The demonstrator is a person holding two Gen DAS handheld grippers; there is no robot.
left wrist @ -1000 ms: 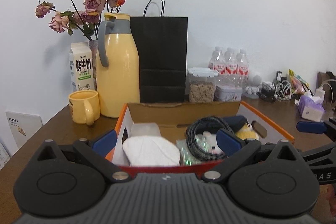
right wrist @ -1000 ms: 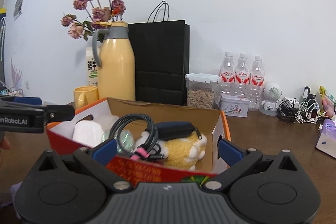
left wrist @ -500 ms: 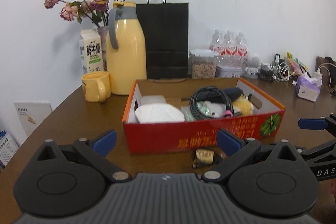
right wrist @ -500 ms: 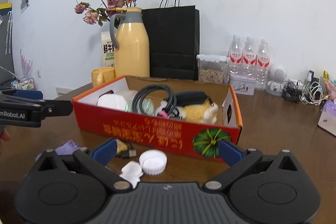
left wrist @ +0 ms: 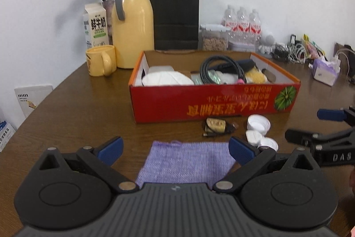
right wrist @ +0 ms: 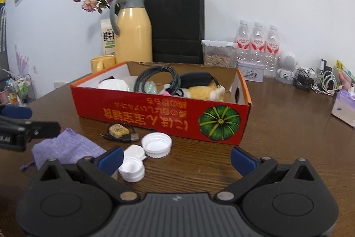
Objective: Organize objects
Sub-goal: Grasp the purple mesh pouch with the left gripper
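A red cardboard box (left wrist: 213,101) (right wrist: 159,117) stands mid-table, holding a white mask, a coiled black cable (left wrist: 219,69), a dark pouch and a yellow plush (right wrist: 206,90). In front of it lie a purple knit pouch (left wrist: 186,163) (right wrist: 66,148), a small yellow gadget with a cable (left wrist: 216,124) (right wrist: 118,131), a white cap (left wrist: 258,123) (right wrist: 156,144) and a white lens case (right wrist: 132,164). My left gripper (left wrist: 175,148) is open, low over the purple pouch. My right gripper (right wrist: 176,158) is open, empty, just right of the lens case.
Behind the box stand a yellow jug (left wrist: 132,28), a yellow mug (left wrist: 101,60), a milk carton (left wrist: 95,26), a black paper bag (left wrist: 175,12), a snack jar (left wrist: 214,40) and water bottles (left wrist: 241,23). Cables and a tissue pack (left wrist: 325,69) lie far right.
Both grippers have pulled back from over the box toward the table's near edge. The purple pouch, caps and small gadget in front of the box have come into view.
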